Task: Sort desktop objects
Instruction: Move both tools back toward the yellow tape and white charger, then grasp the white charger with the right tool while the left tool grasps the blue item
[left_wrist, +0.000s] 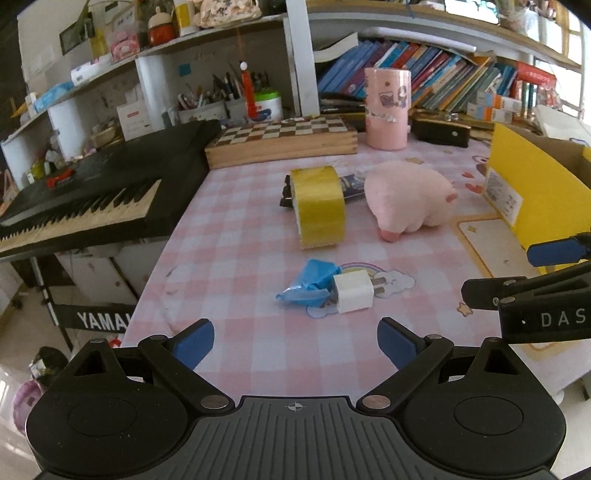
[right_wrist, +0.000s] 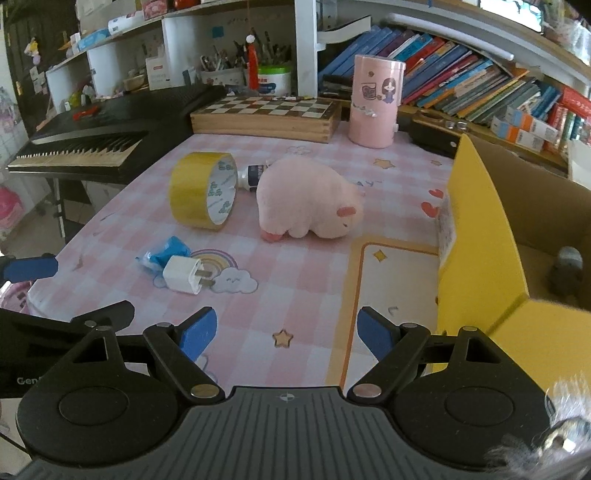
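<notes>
Nearest the lens in the left wrist view, the left gripper stands spread and empty over the pink checked tablecloth. Just beyond, at 12 o'clock, a white USB charger plug lies touching a crumpled blue wrapper. Farther, at 12 o'clock, stand a yellow tape roll on edge and a pink plush pig; behind both lies a small tube. The right gripper, likewise spread and empty, has the yellow cardboard box at 2 o'clock. Judgement: straddle the plug across its flat sides, clear of the wrapper, before closing.

Black gripper, blue pads
</notes>
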